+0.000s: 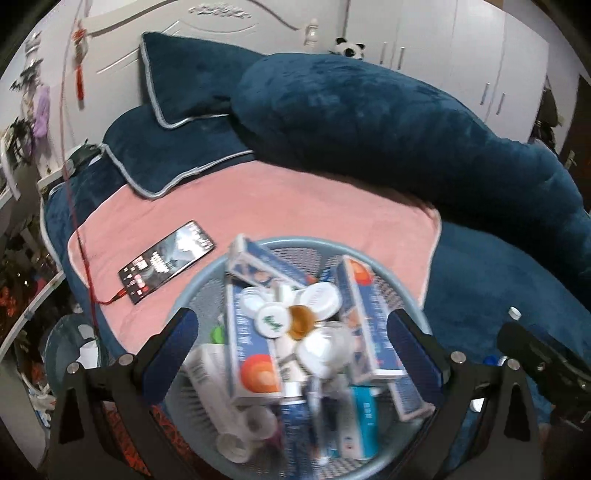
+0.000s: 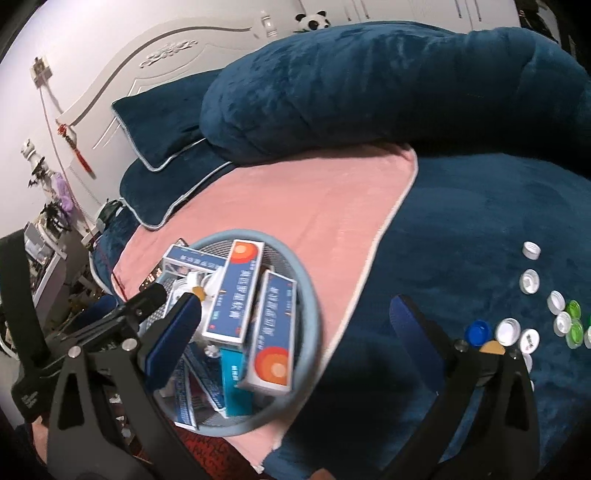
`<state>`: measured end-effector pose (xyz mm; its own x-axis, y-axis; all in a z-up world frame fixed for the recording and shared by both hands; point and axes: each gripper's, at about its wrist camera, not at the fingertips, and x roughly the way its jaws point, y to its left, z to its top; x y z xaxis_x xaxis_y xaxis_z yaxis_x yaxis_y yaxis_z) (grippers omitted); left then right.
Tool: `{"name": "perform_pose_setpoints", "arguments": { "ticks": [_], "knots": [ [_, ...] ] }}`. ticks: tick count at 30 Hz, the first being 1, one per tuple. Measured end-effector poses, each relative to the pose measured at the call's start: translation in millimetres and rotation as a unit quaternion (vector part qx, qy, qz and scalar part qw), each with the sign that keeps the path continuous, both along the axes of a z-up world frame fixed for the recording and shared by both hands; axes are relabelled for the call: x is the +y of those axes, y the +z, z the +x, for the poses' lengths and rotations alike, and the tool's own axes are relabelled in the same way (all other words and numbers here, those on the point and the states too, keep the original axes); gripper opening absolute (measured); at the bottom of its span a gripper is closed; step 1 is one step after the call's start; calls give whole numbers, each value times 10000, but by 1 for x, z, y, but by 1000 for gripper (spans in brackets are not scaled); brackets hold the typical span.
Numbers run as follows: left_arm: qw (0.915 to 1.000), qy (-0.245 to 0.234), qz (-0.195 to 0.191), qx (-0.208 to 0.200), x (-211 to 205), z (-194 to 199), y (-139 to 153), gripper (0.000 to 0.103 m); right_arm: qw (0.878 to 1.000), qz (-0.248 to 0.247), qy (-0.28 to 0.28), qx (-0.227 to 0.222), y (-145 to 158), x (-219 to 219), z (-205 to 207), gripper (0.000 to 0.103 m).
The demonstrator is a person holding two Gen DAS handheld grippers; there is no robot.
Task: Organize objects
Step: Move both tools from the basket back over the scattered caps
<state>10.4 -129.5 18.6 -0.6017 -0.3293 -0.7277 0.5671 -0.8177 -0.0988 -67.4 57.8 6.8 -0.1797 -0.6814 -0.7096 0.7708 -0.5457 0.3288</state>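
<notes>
Pink blanket (image 2: 295, 199) covers the blue bed (image 2: 480, 229) below a white headboard (image 1: 221, 33).

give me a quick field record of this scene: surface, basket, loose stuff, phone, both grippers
surface: bed with a pink blanket over a dark blue cover
basket: round mesh basket on the pink blanket, piled with blue-and-white boxes, caps and small bottles
loose caps: scattered bottle caps on the blue cover, right of the basket
phone: phone on the pink blanket, red cable plugged in
left gripper: jaws open, over the basket, holding nothing
right gripper: jaws open, empty
</notes>
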Motion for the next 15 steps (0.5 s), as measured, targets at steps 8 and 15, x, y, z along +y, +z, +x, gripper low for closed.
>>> {"name": "perform_pose_setpoints", "arguments": {
  "ticks": [8, 15],
  "knots": [
    [9989, -451, -160, 31, 49, -22, 12, 102, 9996, -7, -274, 72, 1, 33, -19, 103],
    [9963, -830, -234, -17, 91, -43, 17, 102, 9980, 14, -623, 89, 0, 73, -44, 103]
  ]
}}
